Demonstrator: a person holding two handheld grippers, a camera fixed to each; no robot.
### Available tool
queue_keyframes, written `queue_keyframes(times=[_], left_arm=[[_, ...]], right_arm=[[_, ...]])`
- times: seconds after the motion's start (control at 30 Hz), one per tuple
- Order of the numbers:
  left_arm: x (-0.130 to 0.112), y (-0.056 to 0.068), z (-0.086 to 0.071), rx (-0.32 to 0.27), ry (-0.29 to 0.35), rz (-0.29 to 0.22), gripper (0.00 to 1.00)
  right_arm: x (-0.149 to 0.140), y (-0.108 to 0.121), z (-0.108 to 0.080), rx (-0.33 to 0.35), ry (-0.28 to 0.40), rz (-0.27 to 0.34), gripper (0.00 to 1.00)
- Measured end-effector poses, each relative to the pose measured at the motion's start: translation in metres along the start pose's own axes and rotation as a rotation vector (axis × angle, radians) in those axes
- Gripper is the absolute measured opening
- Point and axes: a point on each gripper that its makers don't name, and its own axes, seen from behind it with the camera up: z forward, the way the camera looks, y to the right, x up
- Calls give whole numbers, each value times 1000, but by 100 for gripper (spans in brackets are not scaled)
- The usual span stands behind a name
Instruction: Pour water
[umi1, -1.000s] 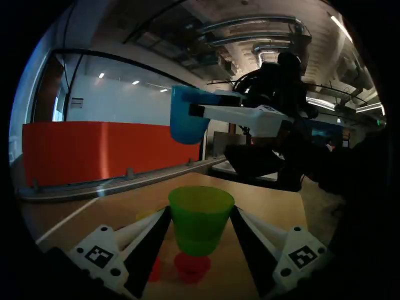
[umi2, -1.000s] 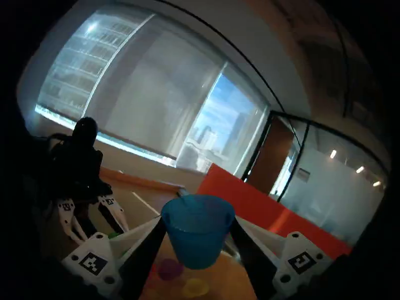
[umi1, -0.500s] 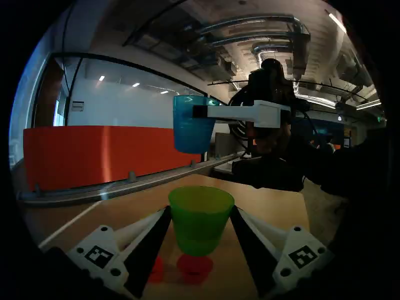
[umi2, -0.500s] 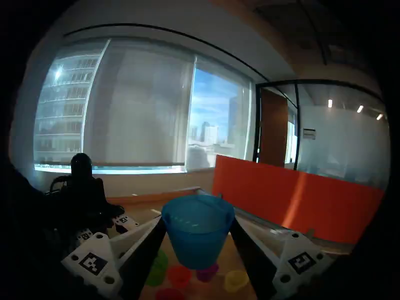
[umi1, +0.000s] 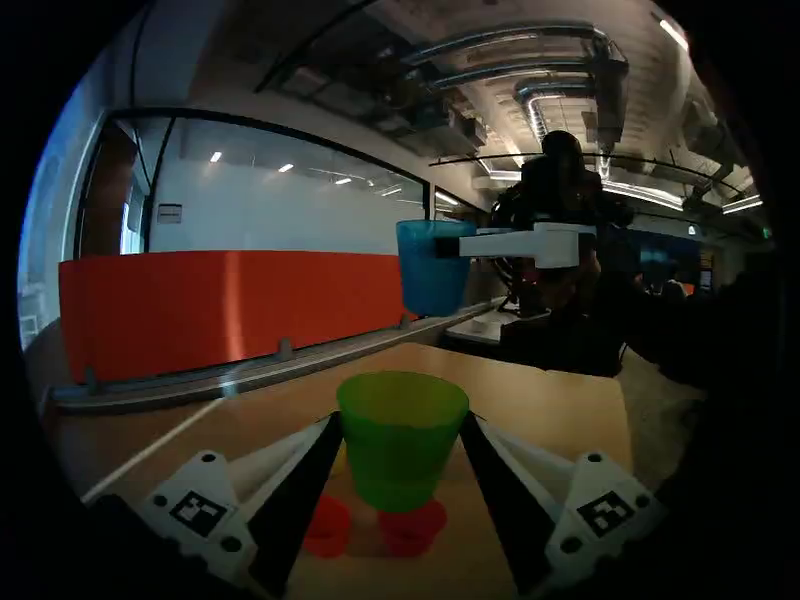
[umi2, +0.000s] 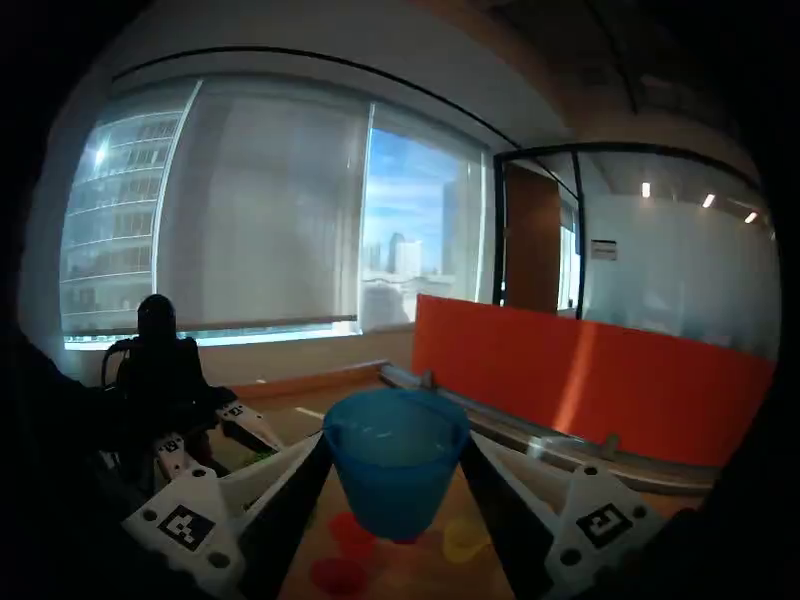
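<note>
Right gripper view has the blue cup (umi2: 397, 480) upright between the fingers (umi2: 292, 498) of my right gripper (umi2: 396, 445), which press on its sides just under the rim, with what looks like water inside. It reads as thin, light plastic, slick and easy to squash, so I'd want a gentle hold high on the wall. My left gripper (umi1: 402, 430) grips the green cup (umi1: 402, 450) likewise above the worktop (umi1: 545, 400), the blue cup raised well beyond it.

Orange partition (umi1: 220, 300), bright windows (umi2: 400, 230) w/ skyline, ceiling ducts (umi1: 520, 45), wood table (umi1: 560, 400)
</note>
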Motion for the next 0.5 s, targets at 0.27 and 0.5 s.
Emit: queue_keyframes(times=[0.27,0.5], left_arm=[[-6,-10,-10,29,-20,4,85],[-16,-10,-13,30,-54,15,85]], right_arm=[[-16,15,-23,-45,-11,2,89],[-36,23,-35,-63,-40,15,89]])
